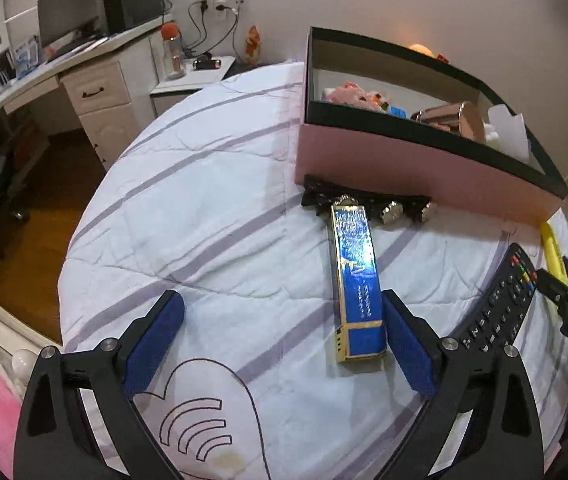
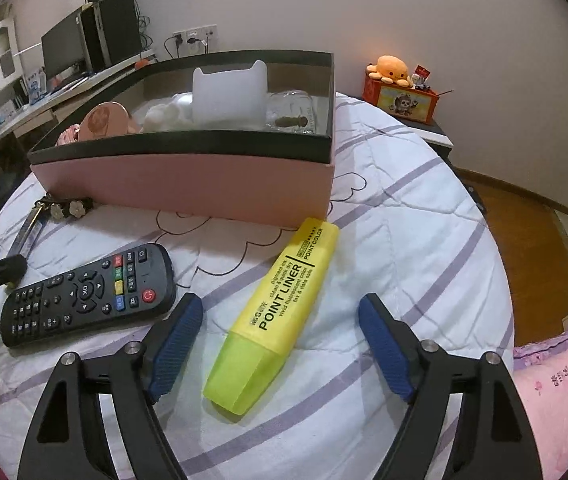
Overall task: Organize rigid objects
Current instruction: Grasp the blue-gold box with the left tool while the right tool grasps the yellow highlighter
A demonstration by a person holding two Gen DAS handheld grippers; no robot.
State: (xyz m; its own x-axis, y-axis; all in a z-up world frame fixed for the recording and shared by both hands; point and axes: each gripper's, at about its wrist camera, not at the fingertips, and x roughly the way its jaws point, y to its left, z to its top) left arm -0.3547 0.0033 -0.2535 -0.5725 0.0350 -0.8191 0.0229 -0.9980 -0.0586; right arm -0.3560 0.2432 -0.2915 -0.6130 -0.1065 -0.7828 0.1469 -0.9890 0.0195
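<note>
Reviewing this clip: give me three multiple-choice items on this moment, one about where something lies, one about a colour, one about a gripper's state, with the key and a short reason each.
1. Where does the yellow highlighter lie?
A. inside the pink box
B. on the bed cover, in front of the pink box
C. on top of the remote control

2. What colour is the long flat box near the left gripper?
A. blue with gold edges
B. red
C. plain white

3. How does the right gripper stand?
A. shut on the highlighter
B. shut on the remote
C. open, one finger on each side of the highlighter's cap end

Key: B, the highlighter rests on the striped cover outside the box, beside the remote control. A, the left wrist view shows a shiny blue face with gold trim. C, both blue pads stand apart from the highlighter, bed cover showing between.
</note>
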